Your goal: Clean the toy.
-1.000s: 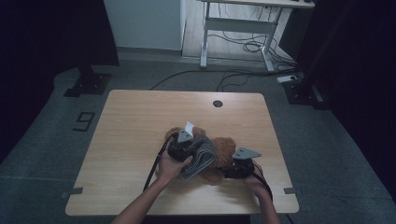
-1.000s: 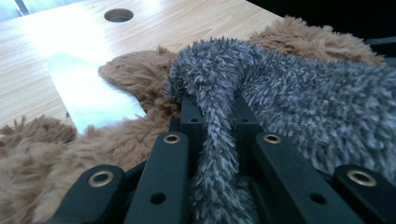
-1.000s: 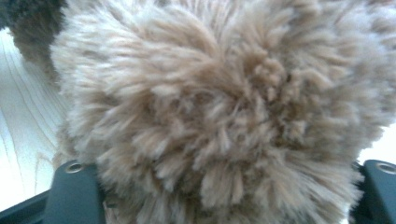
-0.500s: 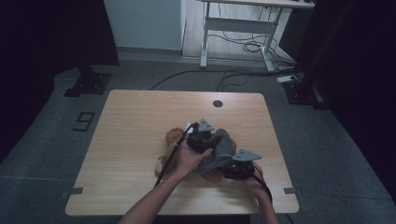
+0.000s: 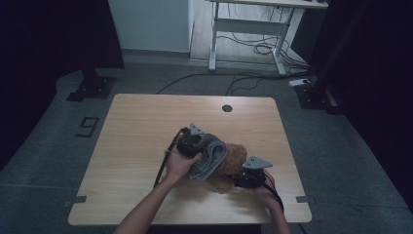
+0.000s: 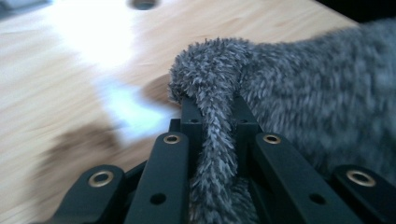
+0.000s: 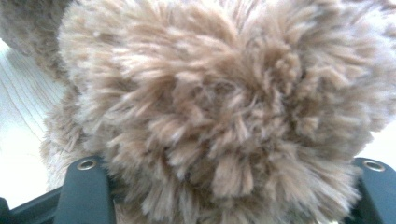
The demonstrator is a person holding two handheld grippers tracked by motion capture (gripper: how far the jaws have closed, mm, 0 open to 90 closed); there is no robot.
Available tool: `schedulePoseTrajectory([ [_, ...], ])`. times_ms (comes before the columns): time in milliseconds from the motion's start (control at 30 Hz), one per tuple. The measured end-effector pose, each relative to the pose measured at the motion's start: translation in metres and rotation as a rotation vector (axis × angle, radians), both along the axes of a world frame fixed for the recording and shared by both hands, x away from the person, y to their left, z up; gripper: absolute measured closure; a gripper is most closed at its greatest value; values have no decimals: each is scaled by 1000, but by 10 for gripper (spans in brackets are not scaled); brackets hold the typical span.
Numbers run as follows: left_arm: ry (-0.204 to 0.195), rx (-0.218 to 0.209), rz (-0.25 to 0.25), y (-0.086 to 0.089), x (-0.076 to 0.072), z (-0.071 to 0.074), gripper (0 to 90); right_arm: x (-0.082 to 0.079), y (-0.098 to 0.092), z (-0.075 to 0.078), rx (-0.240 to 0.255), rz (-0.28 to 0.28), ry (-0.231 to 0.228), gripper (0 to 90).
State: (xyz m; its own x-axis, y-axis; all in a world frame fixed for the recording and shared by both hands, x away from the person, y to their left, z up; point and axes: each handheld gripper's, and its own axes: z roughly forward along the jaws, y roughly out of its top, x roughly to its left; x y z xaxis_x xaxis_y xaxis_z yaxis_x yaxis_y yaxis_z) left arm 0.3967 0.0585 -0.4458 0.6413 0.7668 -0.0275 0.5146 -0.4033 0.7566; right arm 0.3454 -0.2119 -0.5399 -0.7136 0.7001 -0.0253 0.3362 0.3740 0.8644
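A brown plush toy (image 5: 234,163) lies on the wooden counter (image 5: 141,126), toward the near right part at about five o'clock from its middle, with a grey fleecy cloth (image 5: 209,156) draped over its left side. The cloth seems held up so it can be drawn across or wrapped round the toy while the toy is kept from sliding. The left gripper (image 5: 191,142), at about ten o'clock from the toy, has its jaws nearly together, pinching a fold of the grey cloth (image 6: 219,140) between the black fingers (image 6: 189,116); the fold stands up from the jaws and the rest of the cloth hangs off to the right. The right gripper (image 5: 248,178), at about four o'clock from the toy, steadies it: its jaws stand half apart on either side of the brown fur (image 7: 224,112), apparently gripping a thick part of the toy, though the pads are buried in pile and contact is hard to confirm. Which limb or part of the toy it holds cannot be told. The cloth hides much of the toy from above, and the left gripper view is blurred.
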Motion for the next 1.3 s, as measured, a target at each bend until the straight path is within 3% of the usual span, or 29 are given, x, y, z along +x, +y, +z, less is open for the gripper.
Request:
schedulePoseTrajectory([
  [100,0,-6,64,35,1,-2,799,0,-1,-1,6,-4,2,317],
  [200,53,-20,116,68,3,-22,799,0,-1,-1,15,-7,9,317],
  [300,97,-43,141,85,2,-42,800,0,-1,-2,21,-11,13,317],
  [467,174,-6,167,99,3,-79,801,0,-2,-2,29,-13,20,316],
  [500,186,-13,167,101,3,-81,800,1,-2,-2,30,-13,22,316],
  [567,170,-24,169,106,3,-76,800,1,-3,-2,35,-15,23,316],
  [700,116,-35,156,107,2,-49,802,2,-4,-2,41,-11,29,316],
  [733,89,-60,138,103,1,-33,802,2,-4,-2,41,-11,29,316],
  [867,1,-101,67,77,-6,5,803,1,-3,-2,35,-10,26,316],
  [933,-41,-103,15,54,-11,21,804,1,-3,-2,31,-9,23,316],
  [1033,-73,-89,-54,15,-14,37,804,1,-3,-2,29,-7,24,316],
  [1167,-74,-111,-105,-33,-6,42,801,0,-3,-2,28,-10,23,316],
  [1300,-8,-132,-117,-78,14,29,800,-1,-2,-2,28,-15,19,316],
])
